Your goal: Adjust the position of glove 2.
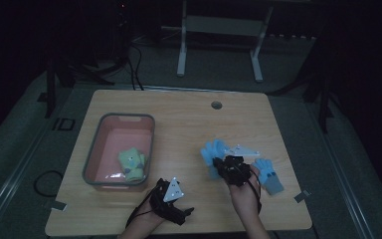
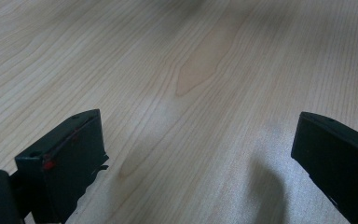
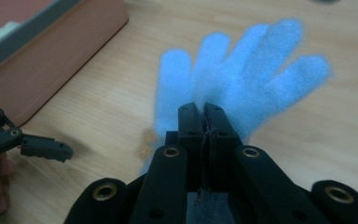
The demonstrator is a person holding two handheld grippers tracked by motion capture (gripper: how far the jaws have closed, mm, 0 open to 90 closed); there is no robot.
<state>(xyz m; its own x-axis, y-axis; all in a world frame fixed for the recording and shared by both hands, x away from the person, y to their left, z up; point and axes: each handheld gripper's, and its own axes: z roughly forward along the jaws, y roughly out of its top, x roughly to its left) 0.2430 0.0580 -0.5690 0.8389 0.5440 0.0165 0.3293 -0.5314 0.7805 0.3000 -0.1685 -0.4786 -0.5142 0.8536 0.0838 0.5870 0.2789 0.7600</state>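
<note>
A light blue glove (image 3: 251,70) spreads its fingers beyond my right gripper (image 3: 204,112), which is shut on the glove's cuff end. In the high view this glove (image 1: 213,151) lies right of the table's centre, with the right gripper (image 1: 220,163) just behind it. A second blue glove (image 1: 269,175) lies flat to the right of that hand. My left gripper (image 1: 185,213) is low near the table's front edge. It stands open (image 2: 196,126) with bare wood between its jaws.
A pink bin with a grey rim (image 1: 95,149) stands at the table's left and holds a green glove (image 1: 132,163). Its wall (image 3: 51,60) is close on the left in the right gripper view. A round hole (image 1: 216,105) sits near the far edge.
</note>
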